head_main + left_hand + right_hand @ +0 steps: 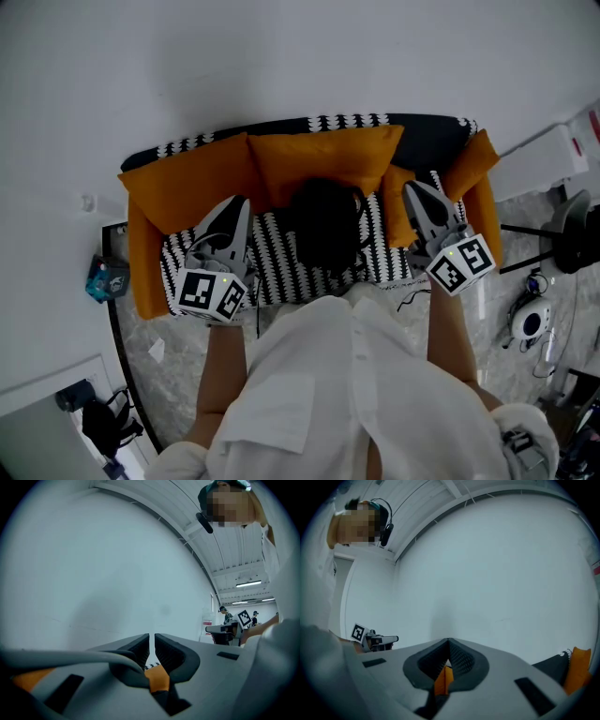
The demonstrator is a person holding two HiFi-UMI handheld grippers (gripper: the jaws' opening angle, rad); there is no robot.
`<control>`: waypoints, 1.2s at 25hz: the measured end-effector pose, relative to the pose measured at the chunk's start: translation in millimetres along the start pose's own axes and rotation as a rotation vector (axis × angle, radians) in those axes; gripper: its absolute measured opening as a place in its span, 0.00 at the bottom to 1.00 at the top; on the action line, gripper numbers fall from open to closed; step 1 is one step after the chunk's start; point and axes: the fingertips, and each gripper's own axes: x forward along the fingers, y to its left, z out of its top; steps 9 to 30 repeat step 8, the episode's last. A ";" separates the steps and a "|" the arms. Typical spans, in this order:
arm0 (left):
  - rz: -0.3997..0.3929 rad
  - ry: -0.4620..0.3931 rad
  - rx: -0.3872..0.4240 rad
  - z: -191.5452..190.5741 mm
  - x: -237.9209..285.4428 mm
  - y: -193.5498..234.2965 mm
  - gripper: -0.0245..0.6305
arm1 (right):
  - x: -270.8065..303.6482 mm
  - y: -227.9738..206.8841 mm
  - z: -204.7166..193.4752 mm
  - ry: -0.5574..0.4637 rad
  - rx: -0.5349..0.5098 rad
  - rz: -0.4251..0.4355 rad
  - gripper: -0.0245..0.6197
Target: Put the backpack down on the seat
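Note:
The black backpack point(323, 225) rests on the black-and-white striped seat point(277, 274) of a small sofa, leaning against the orange back cushions point(319, 159). My left gripper point(240, 202) hovers to the left of the backpack, apart from it. Its jaws are together with only a thin slit and nothing between them point(151, 641). To the backpack's right, my right gripper point(412, 187) is over the orange side cushion point(401, 220). Its jaws meet at the tips, empty point(449, 641). Both gripper views look level at the white wall.
Orange cushions line both sofa arms point(150, 262). A blue object point(106, 278) lies left of the sofa. A white unit point(553, 164), a black stand point(572, 230) and a white round device point(530, 322) stand at the right. A black bag point(103, 422) sits on the floor.

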 end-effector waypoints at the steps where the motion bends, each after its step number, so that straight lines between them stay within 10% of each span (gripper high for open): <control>1: -0.001 0.000 0.000 0.0 0.4 -0.6 0.12 | -0.1 -0.1 0.0 0.001 0.001 0.001 0.07; 30: 0.002 0.001 -0.005 0.3 3.1 -2.2 0.12 | 0.3 -1.9 0.4 0.001 0.005 0.006 0.06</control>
